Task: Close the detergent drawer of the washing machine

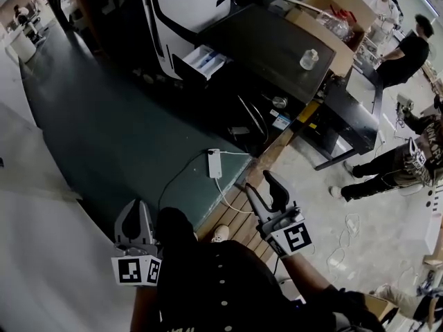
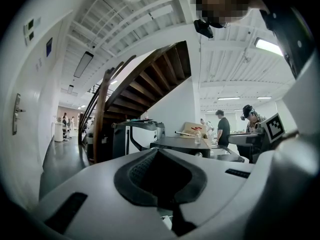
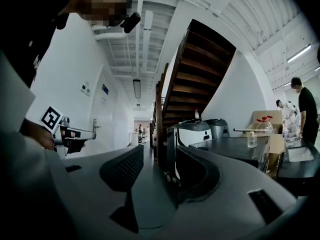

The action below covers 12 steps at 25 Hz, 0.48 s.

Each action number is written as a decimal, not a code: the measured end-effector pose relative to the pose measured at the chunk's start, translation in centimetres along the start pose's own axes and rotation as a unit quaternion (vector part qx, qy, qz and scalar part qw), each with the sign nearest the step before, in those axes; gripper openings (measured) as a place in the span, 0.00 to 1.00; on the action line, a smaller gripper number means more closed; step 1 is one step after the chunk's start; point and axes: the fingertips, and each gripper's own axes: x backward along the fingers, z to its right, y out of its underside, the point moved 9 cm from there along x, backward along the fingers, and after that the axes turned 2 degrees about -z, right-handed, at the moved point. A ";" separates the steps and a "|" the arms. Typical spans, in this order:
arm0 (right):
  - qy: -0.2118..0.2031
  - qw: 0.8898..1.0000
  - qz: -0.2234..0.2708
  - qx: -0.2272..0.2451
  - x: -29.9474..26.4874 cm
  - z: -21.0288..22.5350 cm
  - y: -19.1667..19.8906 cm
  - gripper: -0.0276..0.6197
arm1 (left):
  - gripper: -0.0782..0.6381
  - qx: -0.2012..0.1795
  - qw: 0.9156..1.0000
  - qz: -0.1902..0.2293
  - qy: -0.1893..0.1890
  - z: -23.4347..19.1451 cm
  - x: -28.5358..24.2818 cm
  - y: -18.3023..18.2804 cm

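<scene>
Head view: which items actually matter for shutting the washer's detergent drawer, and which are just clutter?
For the job:
- washing machine
- detergent drawer, standing open
- right tongs, open, nothing between them
- left tongs, shut, empty

Lying about:
- small bottle on the dark table
- cardboard box
- white power strip
</scene>
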 end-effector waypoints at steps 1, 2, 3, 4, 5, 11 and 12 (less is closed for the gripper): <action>-0.001 1.000 -0.001 -0.001 -0.5 0.0 0.0 0.38 | 0.11 0.000 1.000 0.000 0.000 -0.3 -0.2 -0.1; -0.002 1.000 -0.003 -0.002 -1.0 0.1 -0.1 0.38 | 0.11 0.001 1.000 0.001 0.000 -0.6 -0.5 -0.2; -0.002 1.000 -0.004 -0.002 -1.5 0.1 -0.1 0.38 | 0.11 0.001 1.000 0.002 0.000 -0.9 -0.9 -0.4; -0.002 1.000 -0.005 -0.002 -2.1 0.2 -0.1 0.38 | 0.11 0.002 1.000 0.003 0.000 -1.3 -1.3 -0.4; -0.001 1.000 -0.006 -0.001 -2.7 0.2 -0.1 0.38 | 0.11 0.003 1.000 0.004 0.000 -1.7 -1.7 -0.5; 0.003 1.000 -0.009 0.004 -7.0 -0.3 -1.0 0.37 | 0.11 0.005 1.000 0.007 0.007 -5.1 -4.6 -1.4; 0.005 1.000 -0.008 0.004 -7.8 -0.3 -1.4 0.37 | 0.11 0.005 1.000 0.008 0.009 -5.8 -5.2 -1.8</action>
